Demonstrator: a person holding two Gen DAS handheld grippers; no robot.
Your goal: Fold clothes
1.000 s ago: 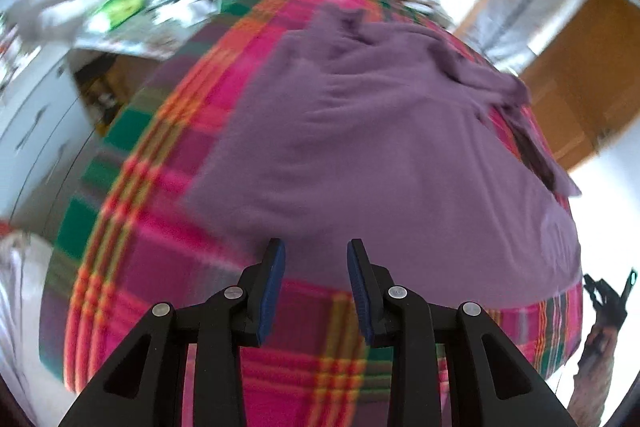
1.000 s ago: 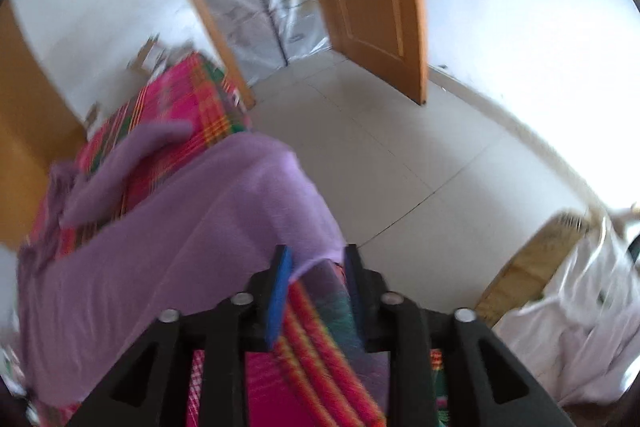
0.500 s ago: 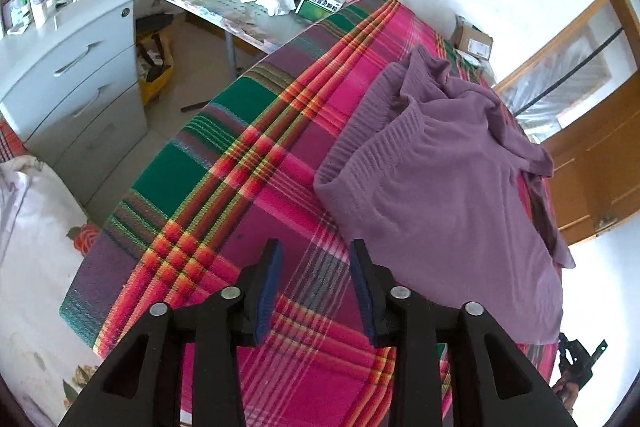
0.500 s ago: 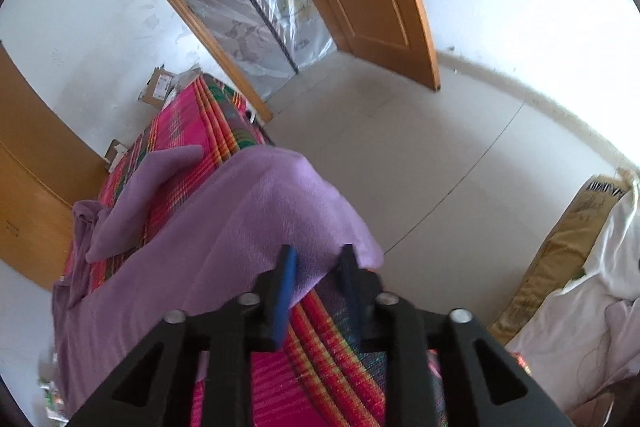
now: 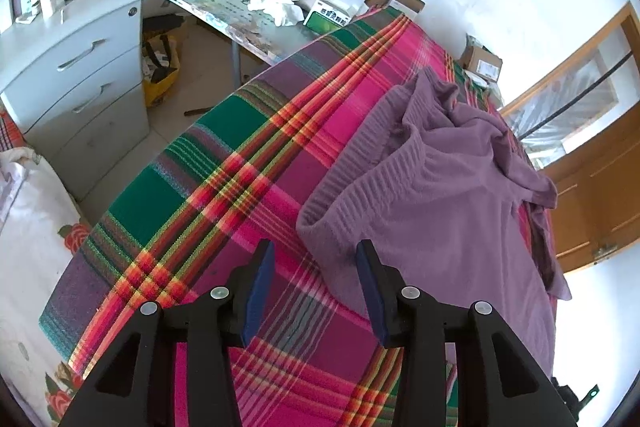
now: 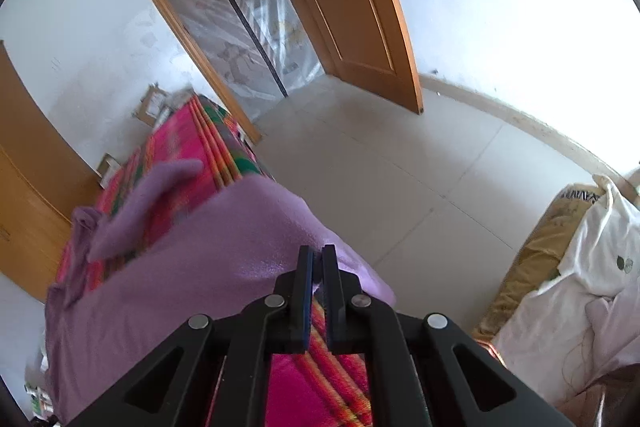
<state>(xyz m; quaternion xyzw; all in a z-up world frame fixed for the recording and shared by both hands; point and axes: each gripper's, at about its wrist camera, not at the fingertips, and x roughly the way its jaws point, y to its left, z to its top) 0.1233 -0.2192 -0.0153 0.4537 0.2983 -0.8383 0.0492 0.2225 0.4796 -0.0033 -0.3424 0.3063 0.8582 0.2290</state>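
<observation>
Right gripper (image 6: 317, 267) pinching purple sweater (image 5: 432, 211) hem; left gripper (image 5: 316, 267) gaping, needing the near ribbed corner squarely between its fingers.

Soft matt ribbed-knit purple sweater (image 5: 448, 203), woven plaid cloth blanket (image 5: 224, 187), glossy orange wood door (image 6: 352, 7), smooth pale floor tiles (image 6: 400, 167)

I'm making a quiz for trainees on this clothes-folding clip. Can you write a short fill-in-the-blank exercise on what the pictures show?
1. The sweater on the bed is ____ in colour.
2. The left tongs are ____, holding nothing.
3. The right tongs are nearly shut at the sweater's ____.
4. The checked blanket lies ____ the sweater.

Missing words: purple; open; edge; under
</observation>
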